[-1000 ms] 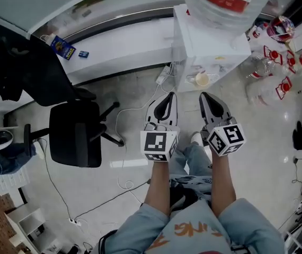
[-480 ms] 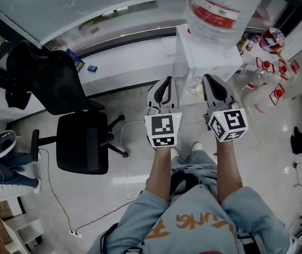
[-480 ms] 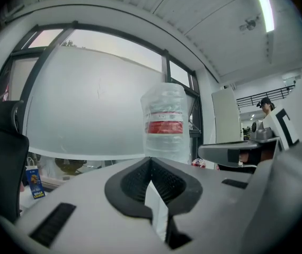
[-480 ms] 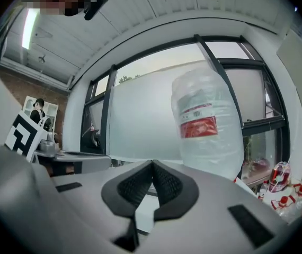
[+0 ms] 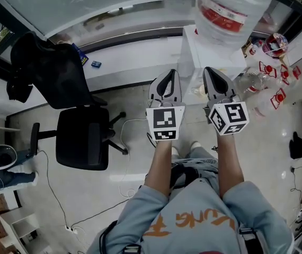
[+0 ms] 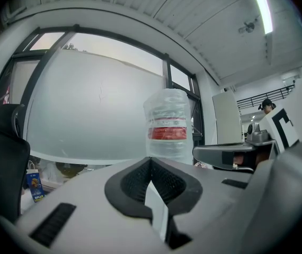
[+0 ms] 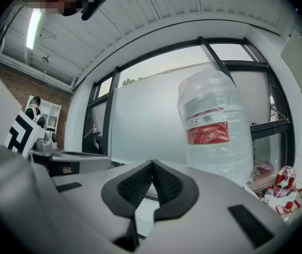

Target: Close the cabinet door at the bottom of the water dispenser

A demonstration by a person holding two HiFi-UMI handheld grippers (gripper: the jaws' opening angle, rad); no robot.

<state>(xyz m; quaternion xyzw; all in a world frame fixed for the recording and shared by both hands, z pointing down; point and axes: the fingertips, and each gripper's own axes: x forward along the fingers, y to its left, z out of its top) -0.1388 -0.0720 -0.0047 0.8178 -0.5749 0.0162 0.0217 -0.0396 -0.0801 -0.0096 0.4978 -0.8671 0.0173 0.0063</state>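
Though bottle (image 5: 230,9) atop, water dispenser (image 5: 194,57) upright.

**Q:** Where does the water dispenser (image 5: 209,57) stand?

**A:** At the right end of the long ledge (image 5: 124,52) below the window. The large bottle (image 5: 230,9) sits on top of it.

**Q:** What lies before it?

**A:** The left gripper (image 5: 167,74) and right gripper (image 5: 210,70), side by side and apart, between the person and the dispenser. A cup (image 5: 200,91) on the dispenser's front shows between them.

**Q:** And to either side?

**A:** To the left, an office chair (image 5: 82,136) stands on the floor before the ledge. A cable (image 5: 122,142) runs between it and the person's feet. A small box (image 5: 94,64) lies on the ledge behind the chair. To the right, small bottles (image 5: 273,73) cluster just beside the dispenser.
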